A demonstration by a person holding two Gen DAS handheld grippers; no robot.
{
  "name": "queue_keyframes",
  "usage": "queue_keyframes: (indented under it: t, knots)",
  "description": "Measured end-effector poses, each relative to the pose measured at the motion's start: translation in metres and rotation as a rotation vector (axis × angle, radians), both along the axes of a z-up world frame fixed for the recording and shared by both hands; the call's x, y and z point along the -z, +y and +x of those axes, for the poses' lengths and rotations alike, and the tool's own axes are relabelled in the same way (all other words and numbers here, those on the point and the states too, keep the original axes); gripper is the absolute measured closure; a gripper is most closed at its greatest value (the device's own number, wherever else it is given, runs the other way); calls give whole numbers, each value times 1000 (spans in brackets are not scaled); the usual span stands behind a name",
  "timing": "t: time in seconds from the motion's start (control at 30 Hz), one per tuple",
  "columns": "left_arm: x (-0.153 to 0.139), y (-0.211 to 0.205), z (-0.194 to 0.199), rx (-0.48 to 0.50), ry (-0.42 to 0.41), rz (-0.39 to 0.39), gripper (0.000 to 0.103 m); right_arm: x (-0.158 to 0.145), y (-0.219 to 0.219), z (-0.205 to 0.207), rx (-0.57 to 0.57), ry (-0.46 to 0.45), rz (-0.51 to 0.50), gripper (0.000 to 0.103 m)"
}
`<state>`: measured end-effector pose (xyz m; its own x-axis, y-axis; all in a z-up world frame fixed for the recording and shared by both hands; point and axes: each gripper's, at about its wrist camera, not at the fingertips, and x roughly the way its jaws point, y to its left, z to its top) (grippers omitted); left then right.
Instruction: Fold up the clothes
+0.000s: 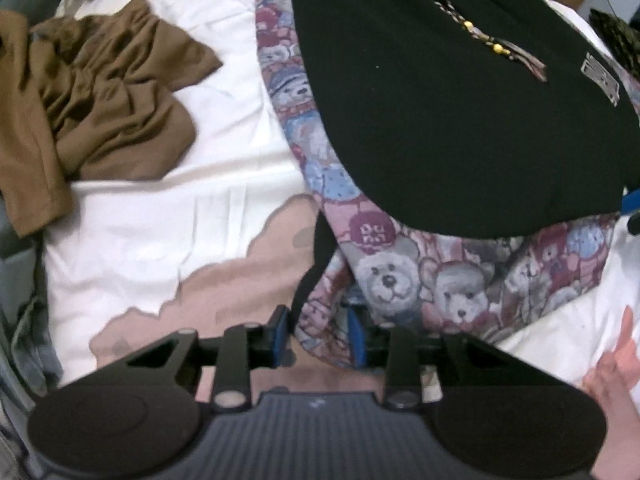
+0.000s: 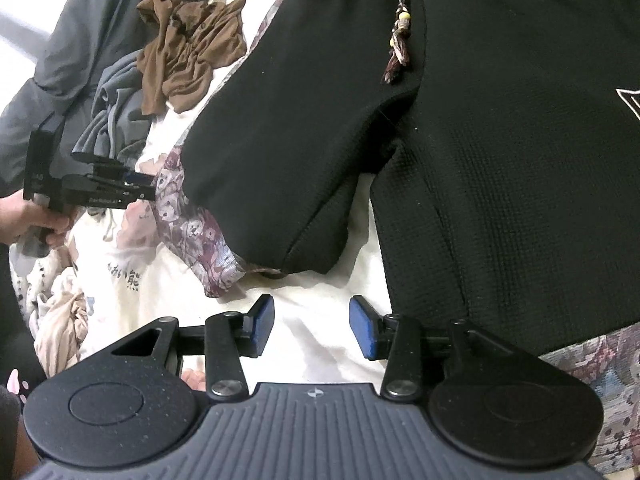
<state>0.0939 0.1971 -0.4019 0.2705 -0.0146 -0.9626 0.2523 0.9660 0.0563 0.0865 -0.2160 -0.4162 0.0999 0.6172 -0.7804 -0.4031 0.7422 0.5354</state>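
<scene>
A black garment (image 1: 452, 112) with a beaded drawstring (image 1: 496, 46) lies spread on a teddy-bear print cloth (image 1: 432, 276) on a white bed. My left gripper (image 1: 320, 336) has its jaws around a folded corner of the teddy-bear cloth; they stand apart and the grip is unclear. In the right wrist view the black garment (image 2: 500, 168) fills the right side, one leg (image 2: 280, 168) reaching toward me. My right gripper (image 2: 312, 326) is open and empty over the white sheet, just before the leg's hem. The left gripper also shows at the left there (image 2: 132, 184), touching the print cloth's edge (image 2: 180, 216).
A crumpled brown garment (image 1: 104, 92) lies at the far left of the bed, also in the right wrist view (image 2: 188, 52). Grey clothing (image 2: 108, 120) is piled beside it. A beige cloth (image 2: 60, 328) lies at the near left. A hand (image 1: 616, 380) is at the right edge.
</scene>
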Motion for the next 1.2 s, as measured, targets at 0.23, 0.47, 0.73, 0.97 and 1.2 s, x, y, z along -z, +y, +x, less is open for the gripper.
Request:
queue_keyframes:
  t: [0.23,0.47,0.73,0.97,1.2]
  knots:
    - [3,-5,4,50,-5,2,67,0,12,5,-49,-30,-19,54]
    - [5,-19,3,133,4,7,78,-2,23,14,-84,-79,-39,55]
    - [-3,-19,-7,112,25,-54,97,-7,30,20,-121,-108,-46,55]
    - [-26,-22,-33,67,18,-92,97,-15,29,29,-99,-110,65,94]
    - [-47,-13,-53,5,-22,-136,97,-37,13,21,-91,-140,79,96]
